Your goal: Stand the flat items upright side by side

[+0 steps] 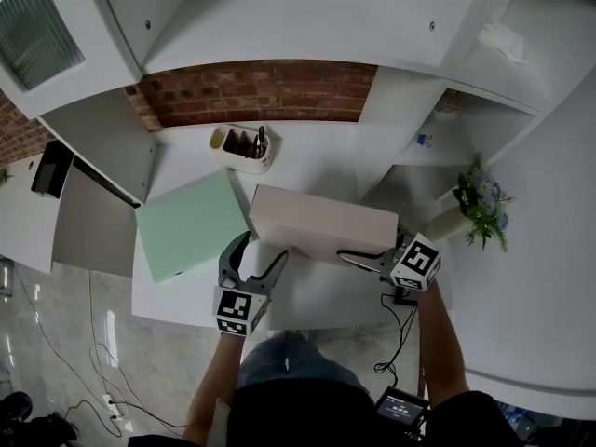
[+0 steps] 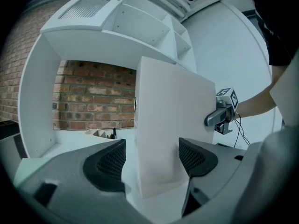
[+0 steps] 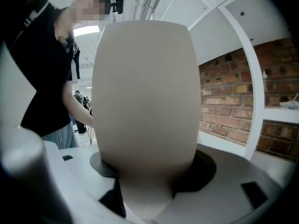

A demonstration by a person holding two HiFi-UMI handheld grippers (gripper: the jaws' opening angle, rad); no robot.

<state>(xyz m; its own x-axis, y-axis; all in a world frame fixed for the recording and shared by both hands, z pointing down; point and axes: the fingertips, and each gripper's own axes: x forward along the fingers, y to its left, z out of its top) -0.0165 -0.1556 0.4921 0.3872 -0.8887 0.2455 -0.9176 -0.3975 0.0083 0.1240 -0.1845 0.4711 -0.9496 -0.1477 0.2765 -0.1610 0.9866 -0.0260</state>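
right hand-held gripper (image 1: 347, 255) is clamped on the r end of the beige board (image 1: 321, 220). the board stands on its long edge on the table (image 1: 317, 298), long axis running l-r across the person. left hand-held gripper (image 1: 264, 246) has jaws apart round its l end, not pressing. green board (image 1: 191, 223) lies flat further l, nearer the l hand.

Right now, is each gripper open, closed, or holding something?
Left gripper: open, with one end of the box between its jaws.
Right gripper: closed on the box's other end, holding it.
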